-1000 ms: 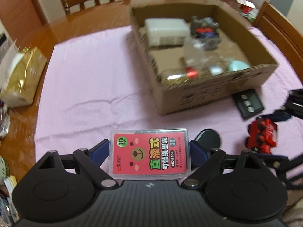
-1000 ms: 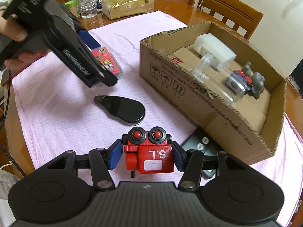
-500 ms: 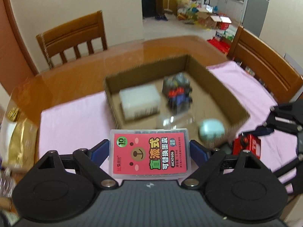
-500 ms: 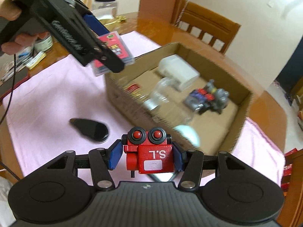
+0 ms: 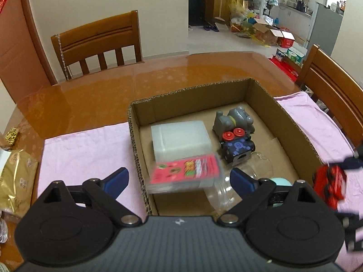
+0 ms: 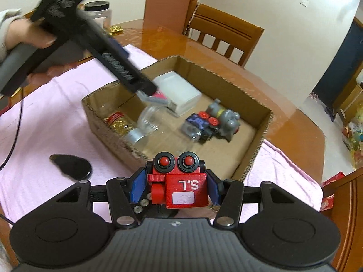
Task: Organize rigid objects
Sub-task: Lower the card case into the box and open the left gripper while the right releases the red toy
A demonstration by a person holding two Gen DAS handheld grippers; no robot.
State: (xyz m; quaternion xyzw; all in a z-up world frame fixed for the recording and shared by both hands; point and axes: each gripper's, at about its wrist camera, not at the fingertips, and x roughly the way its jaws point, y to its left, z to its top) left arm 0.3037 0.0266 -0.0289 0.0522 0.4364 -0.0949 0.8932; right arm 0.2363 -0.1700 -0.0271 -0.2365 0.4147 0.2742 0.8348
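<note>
Your left tongs [image 5: 179, 181] gape wide over the box [image 5: 295, 124]; the pink case [image 5: 185, 174], blurred, seems loose above the box floor. Your right tongs [image 6: 173, 189] clamp the red robot [image 6: 179, 183] beside the box.

I am looking at a home dining room. A glossy round wooden dining table [image 5: 118, 90] is filling the scene, with a pink cloth [image 5: 86, 145] lying across it. Slatted wooden dining chairs [image 5: 97, 45] are standing around the table. Beyond the table, a doorway is opening onto a kitchen with a grey refrigerator [image 5: 326, 25] and cluttered cardboard boxes [image 5: 267, 32] sitting on the floor.
</note>
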